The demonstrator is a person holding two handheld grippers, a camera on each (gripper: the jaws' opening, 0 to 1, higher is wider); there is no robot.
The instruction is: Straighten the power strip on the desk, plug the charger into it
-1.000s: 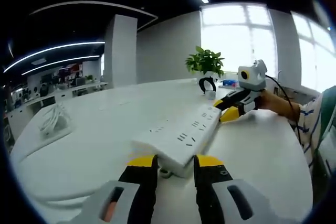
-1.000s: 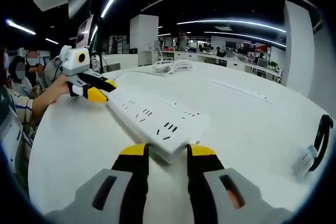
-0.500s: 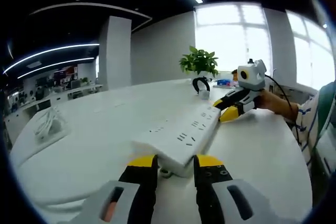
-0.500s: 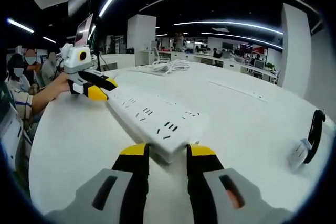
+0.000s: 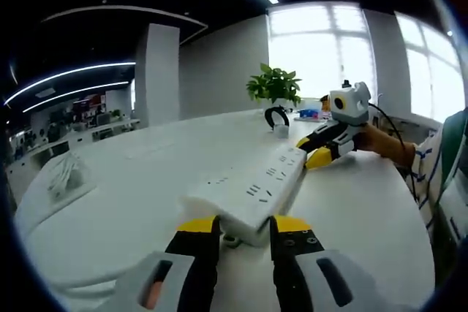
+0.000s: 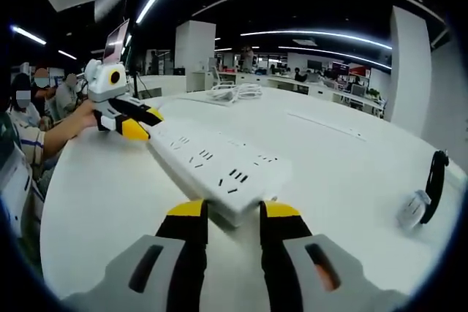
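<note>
On the white counter (image 5: 131,202) we see the white power strip (image 5: 252,191) lying flat, well in from the edges, with a gripper at each of its ends. Our left gripper (image 5: 234,228) has its two yellow-tipped jaws set on either side of one end of the strip and closed against it, and in the right gripper view it sits at the far end (image 6: 142,126), held in a person's hand (image 6: 84,118). Our right gripper (image 6: 232,213) clamps the other end the same way, and in the left gripper view it appears at the far end (image 5: 314,153). Near the counter's far edge stands the white charger (image 5: 281,130) with its looped black cable, apart from the strip, by a potted plant (image 5: 274,85). Toward another edge lies a coil of white cable (image 6: 235,91).
</note>
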